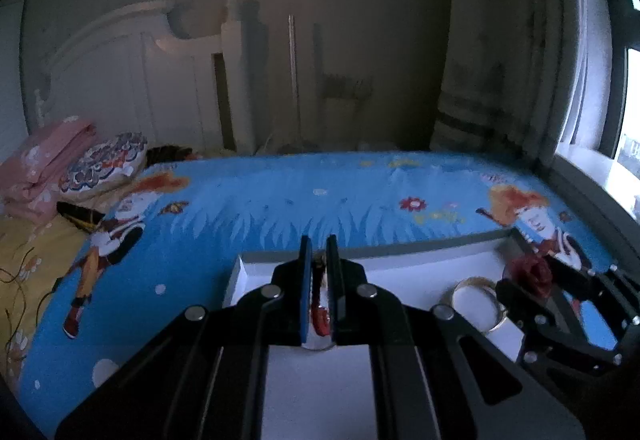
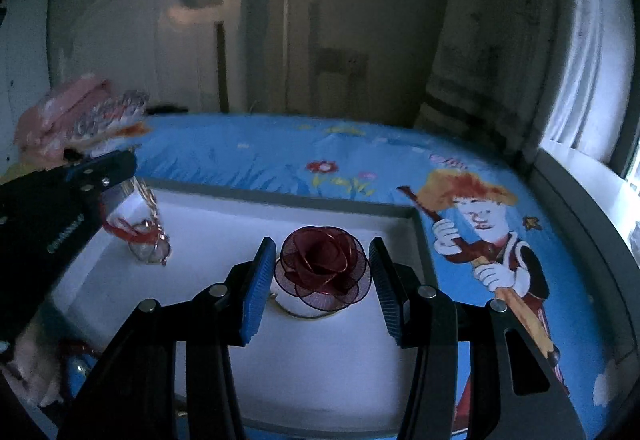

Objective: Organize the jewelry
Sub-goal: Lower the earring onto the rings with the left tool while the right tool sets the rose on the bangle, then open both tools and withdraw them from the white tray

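Note:
A shallow white tray (image 2: pixel 280 197) with a grey rim lies on the blue cartoon bedspread. My left gripper (image 1: pixel 319 254) is shut on a red-corded pendant (image 1: pixel 320 314). In the right wrist view that pendant (image 2: pixel 148 240) hangs from the left gripper (image 2: pixel 114 169), and its clear stone touches the tray floor. My right gripper (image 2: pixel 322 274) stands open around a dark red mesh rose (image 2: pixel 320 260), with a finger on each side and neither touching it. A gold bangle (image 1: pixel 478 304) lies in the tray, partly hidden under the rose (image 1: pixel 532 272).
The bedspread (image 1: pixel 280 199) runs to a white headboard (image 1: pixel 132 79) at the back left. Pink folded bedding (image 1: pixel 44 167) and a patterned pillow (image 1: pixel 104 163) lie beside it. A curtain (image 1: pixel 500 79) and a window sill (image 2: pixel 580 175) bound the right side. Something furry (image 2: pixel 32 364) sits at the lower left.

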The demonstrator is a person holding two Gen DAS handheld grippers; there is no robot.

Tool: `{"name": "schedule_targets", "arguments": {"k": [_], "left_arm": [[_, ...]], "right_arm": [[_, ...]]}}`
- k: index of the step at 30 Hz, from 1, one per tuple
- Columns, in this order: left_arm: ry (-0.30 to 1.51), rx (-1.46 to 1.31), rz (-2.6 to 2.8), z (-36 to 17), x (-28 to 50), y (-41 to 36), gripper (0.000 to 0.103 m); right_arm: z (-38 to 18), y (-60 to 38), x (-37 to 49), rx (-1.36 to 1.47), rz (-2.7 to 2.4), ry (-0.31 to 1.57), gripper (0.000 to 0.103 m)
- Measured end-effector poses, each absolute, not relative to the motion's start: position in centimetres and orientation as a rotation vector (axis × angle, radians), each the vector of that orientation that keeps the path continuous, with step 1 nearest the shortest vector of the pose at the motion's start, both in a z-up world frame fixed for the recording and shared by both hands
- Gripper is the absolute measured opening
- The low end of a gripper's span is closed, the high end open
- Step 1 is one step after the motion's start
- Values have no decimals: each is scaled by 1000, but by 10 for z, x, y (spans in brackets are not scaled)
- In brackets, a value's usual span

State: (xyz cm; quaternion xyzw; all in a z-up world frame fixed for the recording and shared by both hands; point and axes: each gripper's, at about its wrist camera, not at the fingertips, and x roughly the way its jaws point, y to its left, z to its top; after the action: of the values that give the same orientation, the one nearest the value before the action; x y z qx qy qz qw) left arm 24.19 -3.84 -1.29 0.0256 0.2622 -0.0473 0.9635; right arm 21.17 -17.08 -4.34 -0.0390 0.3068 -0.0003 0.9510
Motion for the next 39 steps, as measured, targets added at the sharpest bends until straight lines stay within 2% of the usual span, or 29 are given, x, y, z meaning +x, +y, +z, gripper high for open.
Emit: {"name": "schedule_targets", "arguments": {"k": [1,2,3,5,16,21,39], "left_arm": [[537,52,-87,-16,243,-39,11],[551,53,-80,-18,245,-38,30],[554,43,-74,-19,245,-37,43],[529,33,-49,-17,241,-32,50],[514,54,-14,0,213,-14,70],[450,60,-2,7,174,0,84],[459,27,-11,-27,100,20,87]], "right_arm": [[-43,-171,212,-85,-8,626,54],[-43,-171,212,-80,-9,628,65],[-42,-172,211,-72,-5,625,66],[-40,-174,209,-72,-9,616,66],[-21,-180,182,-69,24,560,66],[-21,-190,147,-41,38,530,66],[-42,-194,74,-22,10,502,66]]}}
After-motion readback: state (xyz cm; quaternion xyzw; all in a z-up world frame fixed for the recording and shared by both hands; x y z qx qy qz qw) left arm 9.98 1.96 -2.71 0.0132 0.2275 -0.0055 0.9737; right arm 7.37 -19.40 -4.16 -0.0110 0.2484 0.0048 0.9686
